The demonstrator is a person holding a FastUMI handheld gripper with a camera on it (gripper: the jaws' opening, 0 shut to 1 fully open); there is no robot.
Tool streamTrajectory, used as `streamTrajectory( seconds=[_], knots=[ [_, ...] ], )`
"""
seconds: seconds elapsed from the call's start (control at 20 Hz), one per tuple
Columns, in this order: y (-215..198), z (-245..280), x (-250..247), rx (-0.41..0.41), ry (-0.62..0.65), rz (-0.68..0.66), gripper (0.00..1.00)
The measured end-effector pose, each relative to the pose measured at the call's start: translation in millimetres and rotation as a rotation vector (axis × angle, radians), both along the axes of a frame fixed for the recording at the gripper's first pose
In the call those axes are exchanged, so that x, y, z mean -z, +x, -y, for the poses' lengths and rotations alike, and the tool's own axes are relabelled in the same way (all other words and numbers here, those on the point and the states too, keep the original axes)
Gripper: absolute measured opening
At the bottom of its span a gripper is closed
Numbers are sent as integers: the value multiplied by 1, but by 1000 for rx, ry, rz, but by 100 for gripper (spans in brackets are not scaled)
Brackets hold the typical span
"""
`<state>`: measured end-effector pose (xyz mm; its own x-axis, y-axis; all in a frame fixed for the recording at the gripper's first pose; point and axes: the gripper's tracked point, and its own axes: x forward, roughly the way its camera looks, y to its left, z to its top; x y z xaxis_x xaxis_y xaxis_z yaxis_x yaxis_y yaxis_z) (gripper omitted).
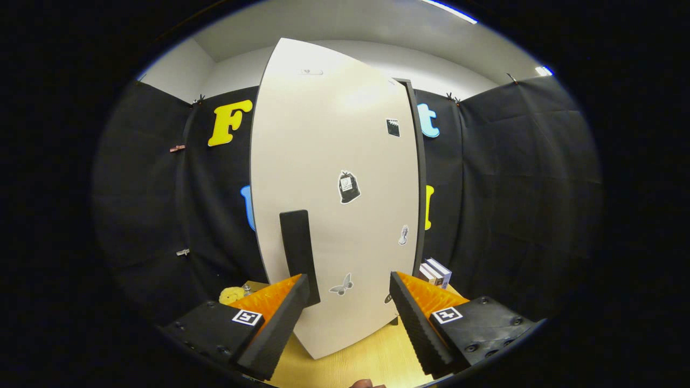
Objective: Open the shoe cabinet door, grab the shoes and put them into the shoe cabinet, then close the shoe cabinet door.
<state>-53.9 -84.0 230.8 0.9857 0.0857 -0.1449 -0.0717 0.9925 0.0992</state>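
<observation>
A tall white shoe cabinet door [329,178] with small stickers stands just ahead of my fingers, its dark cabinet edge [419,178] showing along its right side. A black upright handle [298,253] sits low on the door, right above my left fingertip. My gripper [349,288] is open, fingers spread wide, with the door's lower part between and beyond them. Neither finger presses on the handle. No shoes are in sight.
The cabinet stands on a light wooden table [372,358]. A yellow soft toy [232,294] lies to the left of the door's foot. Small white boxes [437,272] stand to the right of the cabinet.
</observation>
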Motion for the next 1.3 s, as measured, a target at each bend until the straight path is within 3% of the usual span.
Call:
streamTrajectory(
  seconds=[1.3],
  knots=[
    [14, -2, -10, 33, 4, 27, 98]
  ],
)
